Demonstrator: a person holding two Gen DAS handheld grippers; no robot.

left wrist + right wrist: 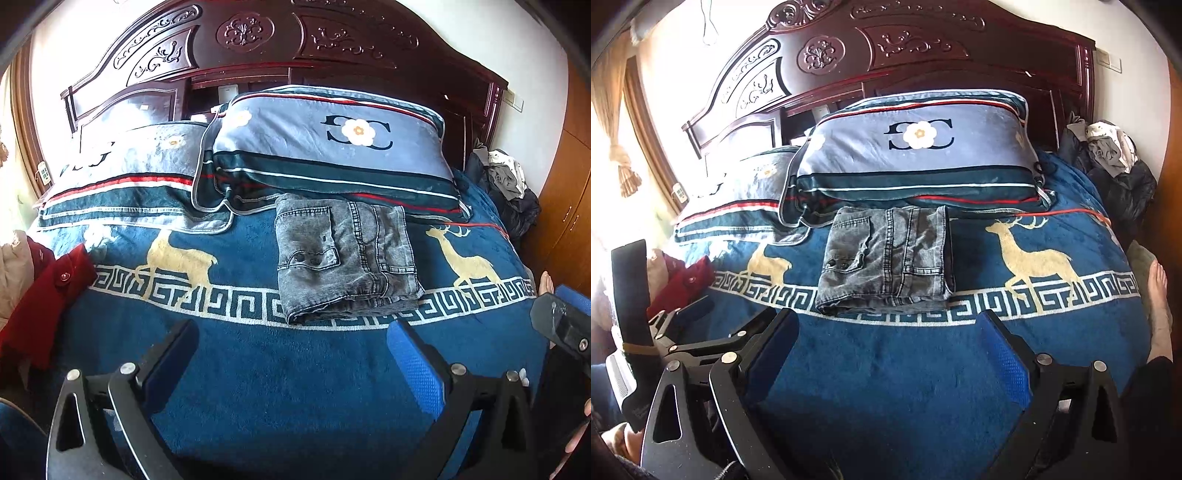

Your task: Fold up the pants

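Grey washed jeans (343, 258) lie folded into a compact rectangle on the blue deer-patterned blanket (258, 369), just in front of the pillows. In the right wrist view the same folded jeans (886, 258) sit ahead of the fingers. My left gripper (295, 332) hovers open over bare blanket, short of the jeans, holding nothing. My right gripper (886, 325) is open too, its blue-padded fingers wide apart just short of the jeans' near edge. The right gripper's body (565, 325) shows at the right edge of the left wrist view.
Two blue-grey pillows (332, 147) lean on a carved dark wooden headboard (251, 33). A red garment (48, 295) lies at the bed's left edge. A pile of dark clothes (506, 184) sits at the far right corner. A bare foot (1158, 295) shows at right.
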